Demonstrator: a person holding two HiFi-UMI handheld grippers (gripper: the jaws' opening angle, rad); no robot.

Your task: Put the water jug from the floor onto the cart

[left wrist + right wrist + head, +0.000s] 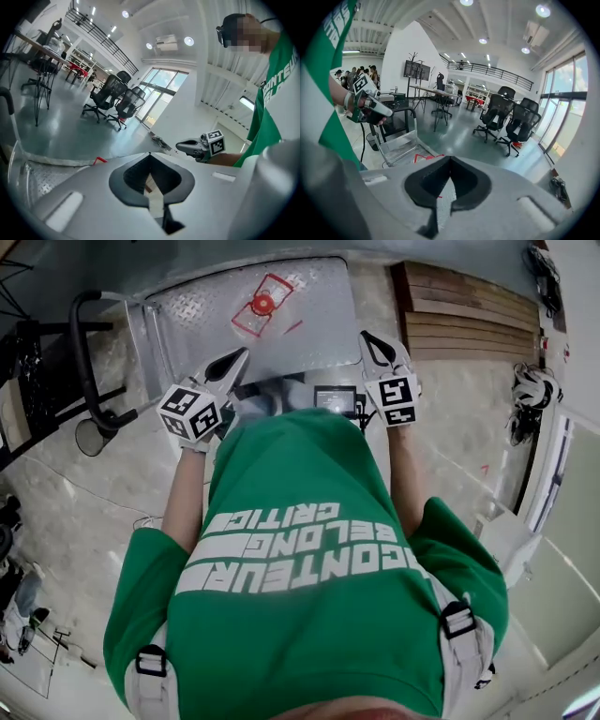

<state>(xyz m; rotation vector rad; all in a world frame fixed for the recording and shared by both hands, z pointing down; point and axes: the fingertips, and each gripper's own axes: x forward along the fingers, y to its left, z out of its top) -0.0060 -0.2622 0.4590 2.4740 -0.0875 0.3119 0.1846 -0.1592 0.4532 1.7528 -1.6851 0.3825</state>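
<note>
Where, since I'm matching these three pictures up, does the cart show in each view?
Head view: the cart fills the top centre, with its handle to the left.
Left gripper view: the cart is at lower left, and only a strip of its deck shows.
Right gripper view: the cart is left of centre, just above the jaws.
Shared landmark: the red marking on the cart's deck.

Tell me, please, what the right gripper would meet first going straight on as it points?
Probably the cart, on its metal deck: the right gripper, claw shut, aims down at it with nothing between, though depth is uncertain.
</note>
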